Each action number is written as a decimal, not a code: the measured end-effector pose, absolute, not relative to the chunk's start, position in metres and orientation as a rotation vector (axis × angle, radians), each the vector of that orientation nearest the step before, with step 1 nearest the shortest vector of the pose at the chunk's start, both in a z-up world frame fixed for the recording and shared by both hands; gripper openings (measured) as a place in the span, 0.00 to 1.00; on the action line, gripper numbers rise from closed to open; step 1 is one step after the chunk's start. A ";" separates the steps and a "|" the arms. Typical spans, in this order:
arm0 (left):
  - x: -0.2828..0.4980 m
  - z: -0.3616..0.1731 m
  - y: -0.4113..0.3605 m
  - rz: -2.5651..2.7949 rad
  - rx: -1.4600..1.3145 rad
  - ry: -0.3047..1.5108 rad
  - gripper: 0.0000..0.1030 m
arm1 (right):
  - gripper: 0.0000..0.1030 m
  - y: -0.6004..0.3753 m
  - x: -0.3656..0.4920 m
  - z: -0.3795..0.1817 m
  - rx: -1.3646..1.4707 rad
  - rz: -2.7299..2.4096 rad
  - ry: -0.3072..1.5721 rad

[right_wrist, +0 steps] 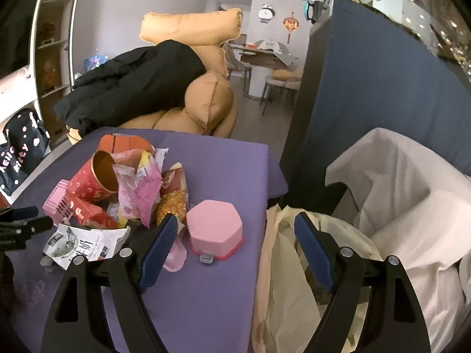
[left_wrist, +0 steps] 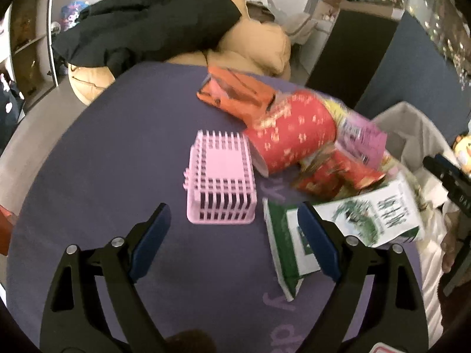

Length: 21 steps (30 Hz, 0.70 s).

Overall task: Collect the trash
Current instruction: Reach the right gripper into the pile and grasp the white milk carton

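A pile of trash lies on the purple table (left_wrist: 117,147): a red paper cup (left_wrist: 294,135) on its side, an orange packet (left_wrist: 235,94), pink and red wrappers (left_wrist: 362,141), and flattened green-and-white cartons (left_wrist: 379,214). My left gripper (left_wrist: 234,229) is open and empty above the table, its right finger over a carton (left_wrist: 282,247). My right gripper (right_wrist: 235,244) is open and empty, straddling the table edge and a beige trash bag (right_wrist: 282,279). The cup (right_wrist: 91,179), wrappers (right_wrist: 138,188) and carton (right_wrist: 82,244) show at its left.
An upturned pink slatted basket (left_wrist: 220,182) stands beside the pile. A pink hexagonal box (right_wrist: 215,229) sits near the table's right edge. A tan sofa (right_wrist: 206,100) with a black coat (right_wrist: 132,85) is behind. A white-lined bin (right_wrist: 412,191) and blue partition (right_wrist: 382,88) stand right.
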<state>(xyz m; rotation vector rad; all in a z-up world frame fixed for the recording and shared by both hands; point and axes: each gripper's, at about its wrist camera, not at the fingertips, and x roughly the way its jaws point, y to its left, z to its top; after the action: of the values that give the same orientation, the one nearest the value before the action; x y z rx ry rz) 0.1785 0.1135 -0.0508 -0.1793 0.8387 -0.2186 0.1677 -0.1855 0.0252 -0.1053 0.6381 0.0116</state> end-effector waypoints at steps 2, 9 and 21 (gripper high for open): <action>0.178 -0.044 0.117 -0.217 -0.181 0.816 0.81 | 0.75 -0.190 0.168 0.027 -0.092 0.021 0.640; 0.178 -0.033 0.125 -0.213 -0.182 0.781 0.81 | 0.67 -0.171 0.179 0.026 -0.095 0.122 0.663; 0.173 -0.031 0.134 -0.207 -0.189 0.760 0.81 | 0.58 -0.121 0.167 0.025 -0.092 0.320 0.725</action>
<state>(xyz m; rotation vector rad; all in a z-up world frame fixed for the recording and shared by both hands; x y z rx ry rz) 0.1729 0.1337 -0.0307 -0.1887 0.7600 -0.2075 0.1672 -0.1212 0.0250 -0.0921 0.7255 0.3200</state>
